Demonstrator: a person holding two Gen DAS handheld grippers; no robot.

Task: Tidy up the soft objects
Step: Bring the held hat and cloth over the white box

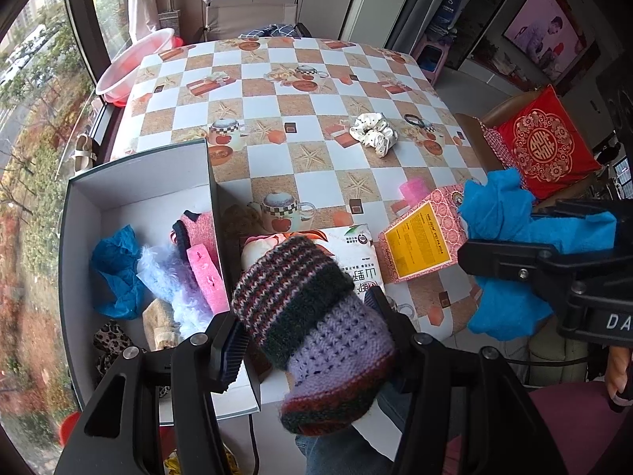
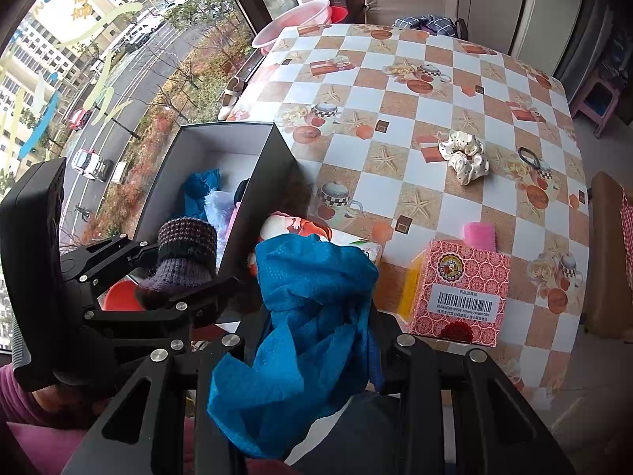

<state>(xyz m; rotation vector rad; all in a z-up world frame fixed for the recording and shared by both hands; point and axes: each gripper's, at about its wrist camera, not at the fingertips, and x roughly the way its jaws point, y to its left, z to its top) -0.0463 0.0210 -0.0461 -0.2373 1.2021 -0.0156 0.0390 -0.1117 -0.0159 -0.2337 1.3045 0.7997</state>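
Note:
My left gripper (image 1: 304, 328) is shut on a knitted purple and striped sock (image 1: 312, 316), held just right of the dark open box (image 1: 138, 182); the sock also shows in the right wrist view (image 2: 184, 255). My right gripper (image 2: 312, 324) is shut on a crumpled blue cloth (image 2: 308, 316), which also shows in the left wrist view (image 1: 510, 237), held above the table's near edge. The box holds a blue cloth (image 1: 114, 269), a fluffy lilac item (image 1: 170, 281), a pink sponge (image 1: 205, 273) and other soft things. A white scrunchie (image 1: 374, 132) lies on the table.
A pink patterned carton (image 2: 459, 289) and a printed packet (image 1: 356, 253) lie near the table's front. A pink sponge (image 2: 479, 234) sits behind the carton. A black hair tie (image 2: 528, 155) lies at the right. A pink basin (image 1: 134, 63) and a chair (image 1: 253, 12) stand beyond the checkered table (image 1: 277, 91).

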